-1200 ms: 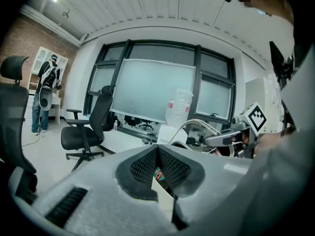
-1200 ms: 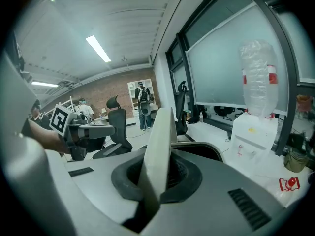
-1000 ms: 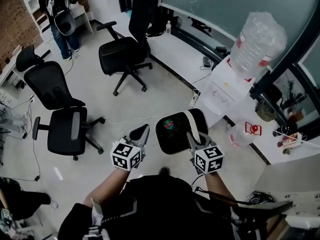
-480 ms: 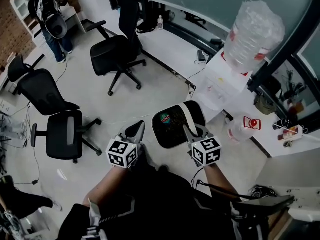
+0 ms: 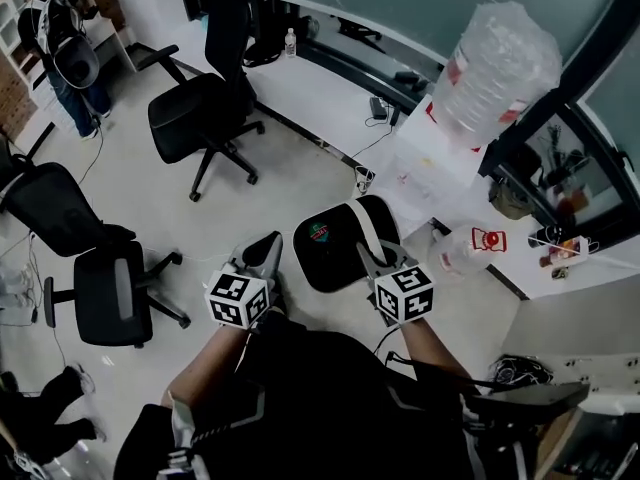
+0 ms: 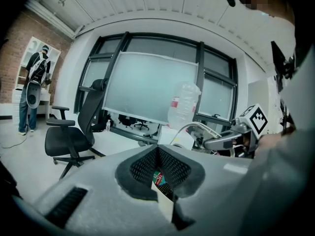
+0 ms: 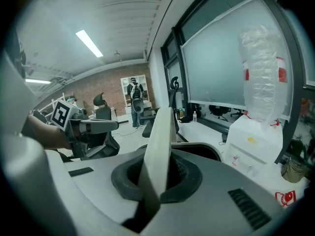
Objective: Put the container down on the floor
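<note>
The container (image 5: 328,256) is a black round bin with a red-green label and a white strap handle (image 5: 362,230), hanging above the pale floor in front of me. My right gripper (image 5: 369,259) is shut on that handle; in the right gripper view the white handle (image 7: 160,146) runs up between the pads, with the dark rim (image 7: 204,152) behind. My left gripper (image 5: 264,252) sits just left of the container, jaws together and empty. In the left gripper view its tips (image 6: 158,154) meet, and the label (image 6: 157,178) shows below them.
A white water dispenser (image 5: 425,173) with a large clear bottle (image 5: 497,63) stands to the right, and a small jug (image 5: 466,252) lies at its foot. Black office chairs (image 5: 198,118) (image 5: 108,290) stand to the left. A person (image 5: 62,56) stands far left. Cables cross the floor.
The head view has swung, so chairs and dispenser slid left in the picture. Both grippers and the container drifted slightly left and up together. The grip on the handle is unchanged.
</note>
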Tool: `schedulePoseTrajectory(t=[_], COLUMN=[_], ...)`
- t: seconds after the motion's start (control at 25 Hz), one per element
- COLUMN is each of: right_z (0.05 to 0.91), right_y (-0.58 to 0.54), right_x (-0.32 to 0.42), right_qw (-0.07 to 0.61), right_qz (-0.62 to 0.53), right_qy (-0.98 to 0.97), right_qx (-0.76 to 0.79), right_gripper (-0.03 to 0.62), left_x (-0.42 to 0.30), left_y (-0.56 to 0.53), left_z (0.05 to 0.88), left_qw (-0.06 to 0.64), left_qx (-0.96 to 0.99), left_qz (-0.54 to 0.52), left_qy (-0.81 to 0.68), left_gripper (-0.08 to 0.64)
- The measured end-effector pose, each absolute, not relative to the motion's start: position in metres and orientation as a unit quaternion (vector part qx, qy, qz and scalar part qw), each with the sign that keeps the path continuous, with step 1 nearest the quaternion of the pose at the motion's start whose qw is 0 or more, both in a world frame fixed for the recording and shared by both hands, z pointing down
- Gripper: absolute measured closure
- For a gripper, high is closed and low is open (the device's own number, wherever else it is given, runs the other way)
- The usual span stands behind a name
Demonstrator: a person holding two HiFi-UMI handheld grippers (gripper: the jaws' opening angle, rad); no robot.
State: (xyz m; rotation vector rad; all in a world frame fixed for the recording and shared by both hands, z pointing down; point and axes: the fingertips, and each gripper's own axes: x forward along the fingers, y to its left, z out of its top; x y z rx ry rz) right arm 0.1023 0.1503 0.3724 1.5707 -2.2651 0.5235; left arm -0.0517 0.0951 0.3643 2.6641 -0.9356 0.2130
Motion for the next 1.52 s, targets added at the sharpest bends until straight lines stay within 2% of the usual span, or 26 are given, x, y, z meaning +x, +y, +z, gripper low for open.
schedulePoseTrajectory(t=[0.68, 1.32, 1.52], right_z=[0.394, 0.404, 0.407], right_y=[0.024, -0.098, -0.133], right_x=[0.096, 0.08, 0.085], right_qw=[0.187, 0.195, 0.198], right_qz=[0.211, 0.208, 0.211], right_qy=[-0.759, -0.749, -0.755], right_qx=[0.587, 0.598, 0.589], right_gripper=[0.584, 0.584, 0.584], left_x=[-0.064, -0.088, -0.076], left_y=[-0.048, -0.167, -0.193], left_z=[0.388, 0.403, 0.406], left_qw=[0.187, 0.179, 0.186], left_qx=[0.931, 0.938, 0.936], left_qz=[0.067, 0.082, 0.09], left_qy=[-0.308, -0.286, -0.283], left_gripper=[0.554, 0.554, 0.554])
